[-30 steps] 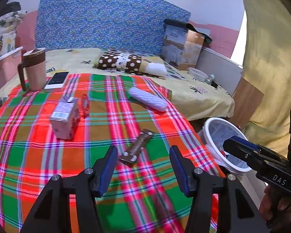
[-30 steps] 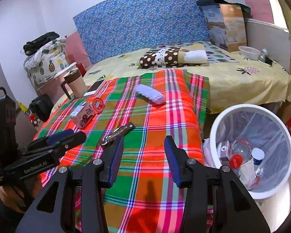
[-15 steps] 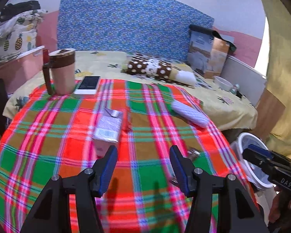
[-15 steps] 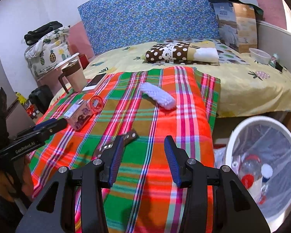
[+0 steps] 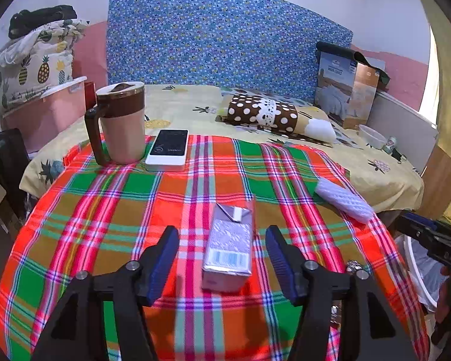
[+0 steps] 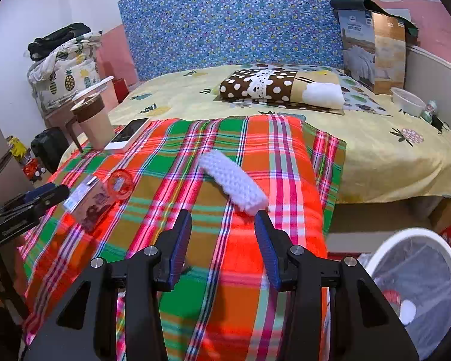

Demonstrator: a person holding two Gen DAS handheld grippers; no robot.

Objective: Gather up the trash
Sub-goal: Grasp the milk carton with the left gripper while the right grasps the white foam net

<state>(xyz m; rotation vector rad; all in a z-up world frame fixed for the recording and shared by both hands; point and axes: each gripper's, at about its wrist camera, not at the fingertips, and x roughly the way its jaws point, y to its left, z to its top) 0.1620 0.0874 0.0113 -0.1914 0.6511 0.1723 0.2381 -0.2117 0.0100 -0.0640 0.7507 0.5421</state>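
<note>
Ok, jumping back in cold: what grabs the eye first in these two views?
The loud plaid cloth fills both views. In the left view a small silver carton lies between the open fingers of the left claw. In the right view the open right claw points at a white foam sleeve, with the white bin at lower right.

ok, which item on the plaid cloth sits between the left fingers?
The small purple carton, barcode end facing the camera. The white foam net sleeve lies far right; mug and phone sit at the back.

Plaid-covered table point(image 5: 75, 210) — carton point(image 5: 228, 240), mug point(image 5: 120, 120), phone point(image 5: 168, 149).
</note>
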